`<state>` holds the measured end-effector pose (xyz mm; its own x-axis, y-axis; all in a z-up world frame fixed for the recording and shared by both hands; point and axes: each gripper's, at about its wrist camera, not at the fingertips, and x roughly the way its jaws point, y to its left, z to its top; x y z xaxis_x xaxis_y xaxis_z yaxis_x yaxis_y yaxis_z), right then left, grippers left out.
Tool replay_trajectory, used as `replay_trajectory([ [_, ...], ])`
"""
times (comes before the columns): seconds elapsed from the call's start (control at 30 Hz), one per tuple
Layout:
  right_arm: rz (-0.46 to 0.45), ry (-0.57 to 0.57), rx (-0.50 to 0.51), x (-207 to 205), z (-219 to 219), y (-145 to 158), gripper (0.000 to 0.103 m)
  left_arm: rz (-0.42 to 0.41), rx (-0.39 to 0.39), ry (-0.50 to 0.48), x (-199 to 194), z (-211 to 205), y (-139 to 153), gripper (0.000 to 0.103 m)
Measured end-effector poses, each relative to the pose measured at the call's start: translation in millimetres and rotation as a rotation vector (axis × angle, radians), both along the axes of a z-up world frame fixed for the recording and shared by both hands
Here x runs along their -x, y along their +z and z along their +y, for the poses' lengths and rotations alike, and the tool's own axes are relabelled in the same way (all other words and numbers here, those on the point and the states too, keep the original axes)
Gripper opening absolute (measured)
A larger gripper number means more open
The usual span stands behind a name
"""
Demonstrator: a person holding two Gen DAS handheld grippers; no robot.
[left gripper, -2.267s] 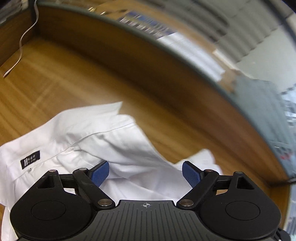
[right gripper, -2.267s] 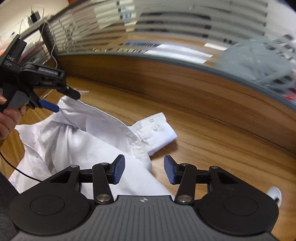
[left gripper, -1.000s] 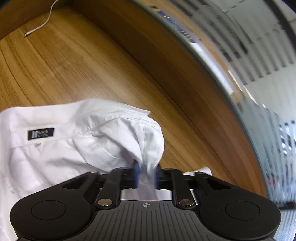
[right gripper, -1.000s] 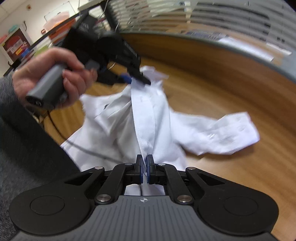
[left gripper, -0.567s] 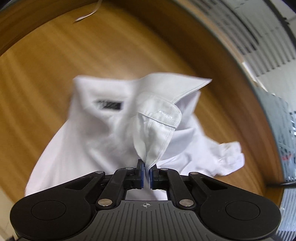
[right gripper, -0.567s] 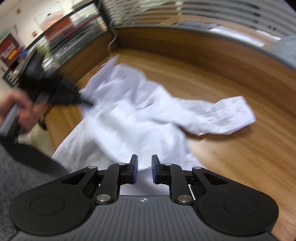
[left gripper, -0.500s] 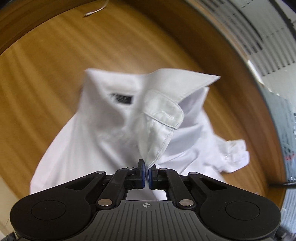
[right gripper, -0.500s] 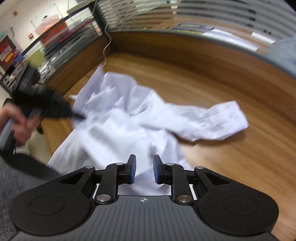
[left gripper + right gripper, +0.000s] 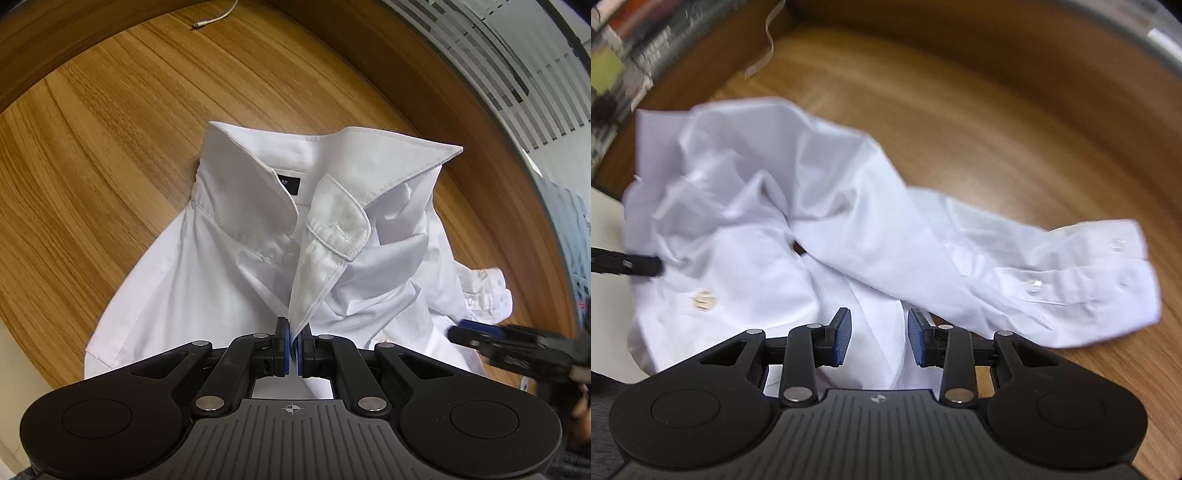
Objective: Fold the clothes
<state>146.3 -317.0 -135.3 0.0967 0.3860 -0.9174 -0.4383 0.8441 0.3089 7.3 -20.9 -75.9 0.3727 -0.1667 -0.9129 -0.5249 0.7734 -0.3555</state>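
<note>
A white dress shirt (image 9: 229,258) lies crumpled on the wooden table (image 9: 92,129), its collar (image 9: 332,147) standing up and a black label inside it. My left gripper (image 9: 294,341) is shut on the shirt's front placket (image 9: 317,273) just below the collar. In the right wrist view the same shirt (image 9: 768,236) spreads out with one cuffed sleeve (image 9: 1071,277) lying to the right. My right gripper (image 9: 879,336) hovers low over the front edge, its jaws opening; cloth lies under the gap, not pinched. The right gripper (image 9: 480,336) also shows at the left wrist view's right edge.
A white cable (image 9: 218,16) lies on the table at the far side, also seen as a cable (image 9: 764,48) in the right wrist view. A raised wooden rim (image 9: 997,55) and glass partition run behind. The table's near edge (image 9: 22,354) is at lower left.
My right gripper let go of the placket, opened and dropped low over the shirt. My left gripper stayed shut on the placket, pulling it leftward; the shirt now lies with its collar up.
</note>
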Motion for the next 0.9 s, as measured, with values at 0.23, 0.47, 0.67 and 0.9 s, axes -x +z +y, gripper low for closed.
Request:
replay_trajectory([
  [0.23,0.098,-0.008,-0.022,-8.6,1.9,-34.8,0.010,-0.013,-0.009,-0.034,-6.3,-2.1,-2.9,0.006],
  [0.47,-0.052,-0.158,-0.083,16.2,-48.5,21.8,0.002,-0.055,-0.001,-0.051,-17.6,2.6,4.0,0.005],
  [0.67,-0.270,-0.521,-0.118,54.1,-144.6,100.6,0.002,-0.146,0.056,-0.060,-44.2,-4.6,21.7,0.005],
  [0.9,-0.552,-0.889,-0.180,140.0,-213.5,184.9,0.002,-0.265,0.074,-0.192,-79.7,-45.4,54.2,0.005],
])
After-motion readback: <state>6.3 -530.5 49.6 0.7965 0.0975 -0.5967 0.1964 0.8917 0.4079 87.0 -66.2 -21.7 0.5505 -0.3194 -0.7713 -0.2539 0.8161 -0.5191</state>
